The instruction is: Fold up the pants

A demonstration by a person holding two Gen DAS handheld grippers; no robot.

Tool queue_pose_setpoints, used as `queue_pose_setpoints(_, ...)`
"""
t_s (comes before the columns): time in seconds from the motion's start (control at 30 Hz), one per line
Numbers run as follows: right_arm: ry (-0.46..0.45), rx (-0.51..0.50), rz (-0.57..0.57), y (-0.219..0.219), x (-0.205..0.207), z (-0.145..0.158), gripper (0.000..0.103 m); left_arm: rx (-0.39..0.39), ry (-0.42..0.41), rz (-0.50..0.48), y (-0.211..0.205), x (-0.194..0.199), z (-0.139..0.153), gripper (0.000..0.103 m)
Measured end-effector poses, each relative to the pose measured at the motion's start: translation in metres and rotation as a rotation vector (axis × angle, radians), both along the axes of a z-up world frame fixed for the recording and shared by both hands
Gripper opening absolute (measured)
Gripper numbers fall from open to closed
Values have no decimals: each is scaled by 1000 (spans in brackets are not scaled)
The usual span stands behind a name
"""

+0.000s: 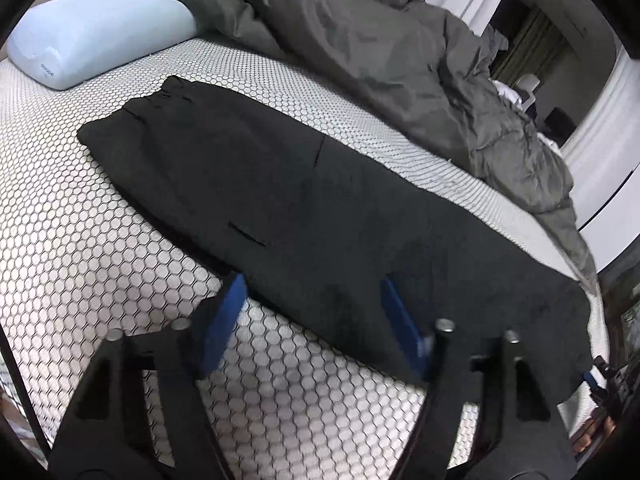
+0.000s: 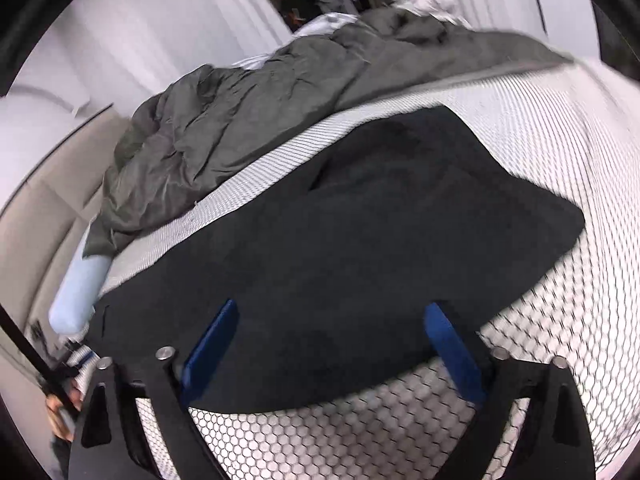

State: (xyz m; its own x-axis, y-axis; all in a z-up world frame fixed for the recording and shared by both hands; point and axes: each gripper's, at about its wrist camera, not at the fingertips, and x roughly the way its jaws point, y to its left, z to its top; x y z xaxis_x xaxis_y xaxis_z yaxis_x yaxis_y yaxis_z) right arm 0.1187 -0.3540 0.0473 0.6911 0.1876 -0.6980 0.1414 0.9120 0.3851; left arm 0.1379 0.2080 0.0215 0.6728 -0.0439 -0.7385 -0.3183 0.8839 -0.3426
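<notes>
1. Left wrist view: black pants [image 1: 280,184] lie flat on the honeycomb-patterned bed [image 1: 80,240].
2. Left hand-held gripper [image 1: 316,320] apart, empty, over the pants' near edge.
3. Right hand-held gripper [image 2: 332,340] apart, empty.
4. Grey duvet [image 1: 380,60] bunched beyond; blue pillow [image 1: 96,28].

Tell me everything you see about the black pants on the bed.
The black pants look like soft, matte fabric. They lie flat along the honeycomb-patterned mattress, seemingly folded lengthwise, with the gathered waistband toward the pale blue pillow. A slit pocket shows. A grey duvet lies beside them, apart.
</notes>
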Motion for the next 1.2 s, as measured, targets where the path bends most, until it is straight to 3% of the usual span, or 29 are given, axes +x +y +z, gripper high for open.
queue_pose_setpoints(0.07,36,-8,-24,-5,9,-9,70,39,18,7,-3,9,-5,46)
queue_pose_setpoints(0.13,57,-33,-29,-5,16,-15,44,61,23,19,-4,16,-8,34)
queue_pose_setpoints(0.2,50,-51,-33,-4,26,-15,38,82,17,24,-2,20,-8,31)
queue_pose_setpoints(0.27,43,-102,-35,1,38,-14,38,143,39,39,-4,29,-10,31)
queue_pose_setpoints(0.4,59,-221,-65,14,46,-12,40,164,58,64,-2,32,-9,35)
queue_pose_setpoints(0.47,14,-247,-14,29,42,0,52,201,55,75,-6,23,-1,62)
queue_pose_setpoints(0.5,-13,-268,18,37,38,5,62,216,33,79,-8,17,5,68)
queue_pose_setpoints(0.53,-35,-300,52,47,33,10,70,233,-3,77,-13,8,13,82)
queue_pose_setpoints(0.63,-77,-288,166,74,22,16,77,260,-81,52,-33,-13,33,103)
queue_pose_setpoints(0.7,-70,-258,237,96,28,11,81,242,-135,-30,-58,-19,41,102)
queue_pose_setpoints(0.8,-45,-276,322,127,37,1,81,218,-144,-183,-100,-10,40,102)
queue_pose_setpoints(0.9,-30,-288,441,170,54,-11,81,185,-113,-315,-143,10,25,102)
queue_pose_setpoints(0.97,2,-289,494,187,66,-20,81,180,-31,-380,-161,25,6,102)
queue_pose_setpoints(1.07,61,-411,487,194,73,-38,81,211,100,-393,-167,35,-22,102)
queue_pose_setpoints(1.2,70,-602,360,155,65,-42,81,232,87,-383,-153,27,-21,102)
